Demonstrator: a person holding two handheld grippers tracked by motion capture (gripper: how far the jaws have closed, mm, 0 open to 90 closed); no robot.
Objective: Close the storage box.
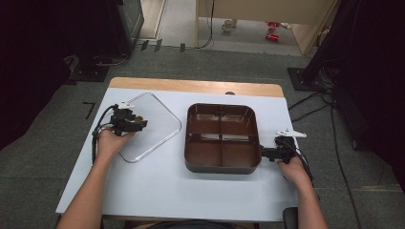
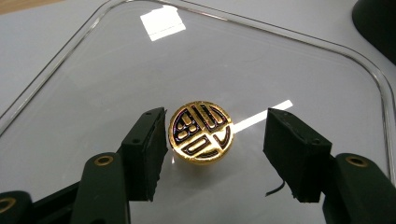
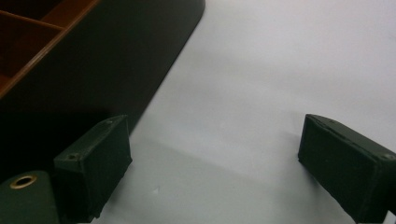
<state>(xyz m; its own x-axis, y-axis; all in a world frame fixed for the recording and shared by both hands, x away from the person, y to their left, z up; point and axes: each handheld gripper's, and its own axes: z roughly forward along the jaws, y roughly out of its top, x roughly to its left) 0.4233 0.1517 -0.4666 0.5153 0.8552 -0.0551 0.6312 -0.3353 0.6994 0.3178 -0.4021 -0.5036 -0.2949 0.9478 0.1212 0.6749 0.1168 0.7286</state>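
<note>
Landmark: the brown four-compartment tray (image 1: 222,164), standing near the middle of the white table (image 1: 157,191) with all compartments empty.

Left of the tray, and apart from it, lies a clear lid (image 1: 160,125) with rounded corners, flat on the table. At its centre sits a round gold knob (image 2: 201,132) bearing a dark emblem. The left gripper (image 2: 212,140) reaches over the lid with its jaws spread moderately on either side of the knob. One pad stands just beside the knob's rim, possibly touching it; the other is clearly apart. Nothing is gripped.

The right gripper (image 3: 212,168) rests low over the table just beside the tray's right wall, jaws wide and empty. One pad lies close to the dark wall; contact cannot be confirmed.

Risks, as judged from this arrangement. The knob is small, smooth and off-centre between the jaws, so closing would likely push it, and the light lid, sideways before both pads seat. A shallow hold on the rim may slip when the lid lifts, and the lid would then tilt or drop. If the lid goes onto the tray, an unsteadied tray may shift as the edges meet.
</note>
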